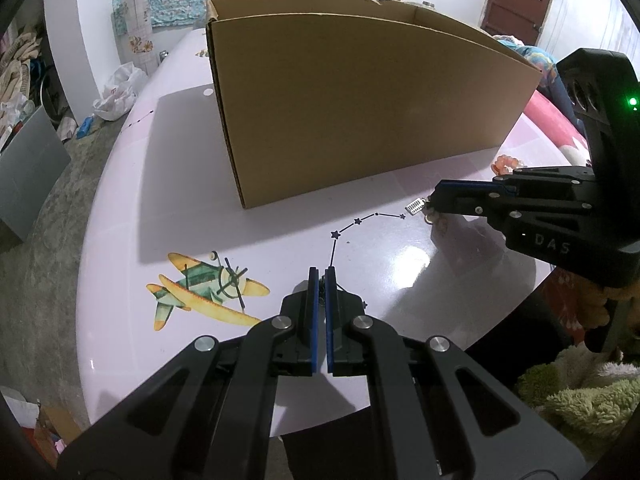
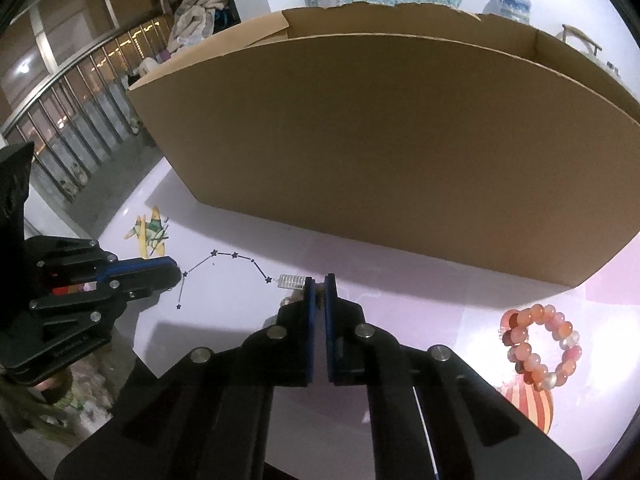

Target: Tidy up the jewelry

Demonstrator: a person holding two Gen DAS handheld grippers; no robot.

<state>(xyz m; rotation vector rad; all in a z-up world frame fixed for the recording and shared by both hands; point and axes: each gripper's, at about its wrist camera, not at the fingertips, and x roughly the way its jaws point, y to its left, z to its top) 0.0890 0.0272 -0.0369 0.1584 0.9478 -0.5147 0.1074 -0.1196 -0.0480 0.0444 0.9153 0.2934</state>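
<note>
Pinching a small silver charm piece [image 2: 293, 282] at its jaws' tips, the right gripper [image 2: 319, 300] is sitting near the cardboard box [image 2: 380, 152], whose open top lies far and above; the left gripper [image 1: 319, 288] is closed on something dark and thin.

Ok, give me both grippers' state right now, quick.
Left gripper: shut on a small dark piece, too small to identify.
Right gripper: shut on a thin piece of jewelry, its clear pendant sticking out beside the fingers.
</note>
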